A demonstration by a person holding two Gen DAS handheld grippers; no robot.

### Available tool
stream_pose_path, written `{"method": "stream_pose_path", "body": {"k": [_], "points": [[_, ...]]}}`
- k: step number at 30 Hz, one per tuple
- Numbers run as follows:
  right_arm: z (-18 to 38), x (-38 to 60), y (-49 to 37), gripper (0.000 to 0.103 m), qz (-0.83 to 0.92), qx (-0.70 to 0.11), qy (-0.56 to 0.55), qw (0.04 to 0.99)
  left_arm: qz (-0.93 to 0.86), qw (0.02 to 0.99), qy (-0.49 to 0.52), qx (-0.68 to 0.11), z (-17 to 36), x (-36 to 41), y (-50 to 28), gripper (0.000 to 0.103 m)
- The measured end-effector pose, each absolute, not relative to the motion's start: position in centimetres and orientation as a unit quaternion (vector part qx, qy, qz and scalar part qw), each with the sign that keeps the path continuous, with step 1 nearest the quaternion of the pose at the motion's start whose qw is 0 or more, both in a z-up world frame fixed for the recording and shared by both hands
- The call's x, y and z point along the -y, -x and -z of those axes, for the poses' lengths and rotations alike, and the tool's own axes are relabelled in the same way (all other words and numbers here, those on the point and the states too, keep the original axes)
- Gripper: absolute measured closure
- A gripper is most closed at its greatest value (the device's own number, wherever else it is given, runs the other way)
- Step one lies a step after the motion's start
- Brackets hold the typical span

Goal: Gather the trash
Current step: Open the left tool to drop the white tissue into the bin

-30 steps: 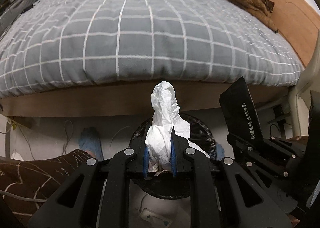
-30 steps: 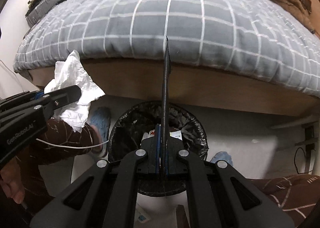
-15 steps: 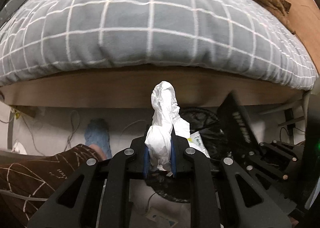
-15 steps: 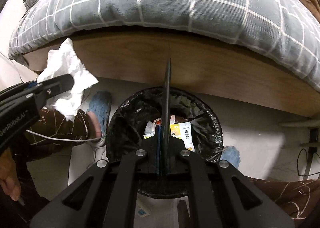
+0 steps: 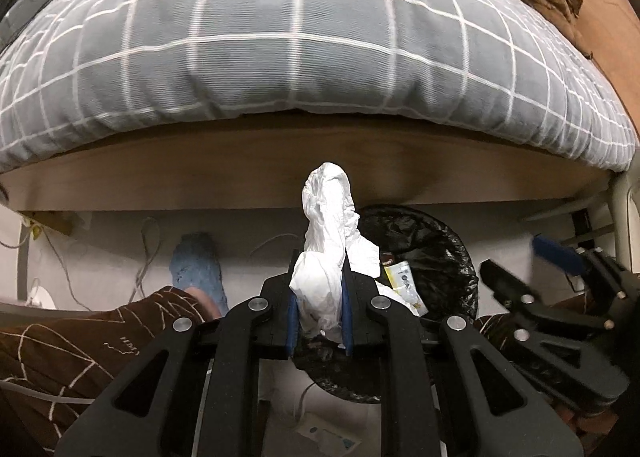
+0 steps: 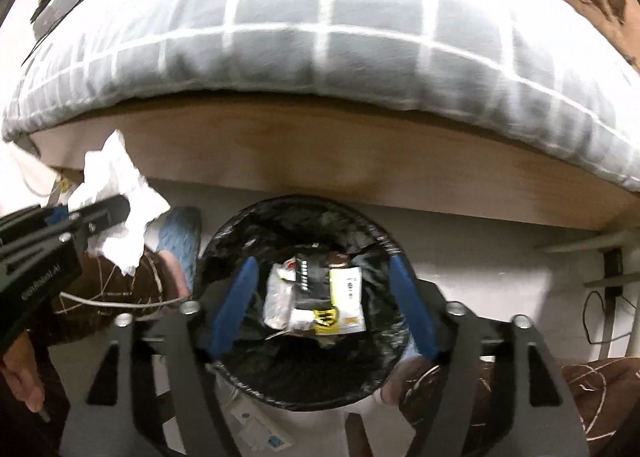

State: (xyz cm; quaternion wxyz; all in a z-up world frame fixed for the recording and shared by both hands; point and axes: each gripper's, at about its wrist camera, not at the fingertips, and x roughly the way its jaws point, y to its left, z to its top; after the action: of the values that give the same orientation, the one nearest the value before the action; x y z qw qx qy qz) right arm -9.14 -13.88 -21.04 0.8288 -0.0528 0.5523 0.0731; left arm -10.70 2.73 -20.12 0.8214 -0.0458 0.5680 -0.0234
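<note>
Crumpled white tissue (image 5: 326,257) is pinched in the left gripper (image 5: 320,321) fingers, left of the black-lined round trash bin (image 6: 224,241). Right gripper (image 6: 320,309) fingers are opening wide over the bin, nothing between. Tissue should be centred above the opening before release.

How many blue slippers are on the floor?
2. One blue slipper sits left of the black trash bin, on the person's foot; another peeks out at the bin's lower right, mostly hidden.
</note>
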Motion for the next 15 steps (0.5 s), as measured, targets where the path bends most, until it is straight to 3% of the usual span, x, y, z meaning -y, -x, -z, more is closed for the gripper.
{"method": "stream_pose_path", "body": {"k": [7, 15], "points": [[20.3, 17.7, 9.6, 0.013, -0.031, -0.543, 0.037, 0.839, 0.050, 0.813, 0.030, -0.579, 21.5, 0.7, 10.3, 0.088], [20.3, 20.5, 10.5, 0.009, -0.003, -0.542, 0.027, 0.840, 0.076, 0.803, 0.020, -0.591, 22.7, 3.7, 10.0, 0.086]]}}
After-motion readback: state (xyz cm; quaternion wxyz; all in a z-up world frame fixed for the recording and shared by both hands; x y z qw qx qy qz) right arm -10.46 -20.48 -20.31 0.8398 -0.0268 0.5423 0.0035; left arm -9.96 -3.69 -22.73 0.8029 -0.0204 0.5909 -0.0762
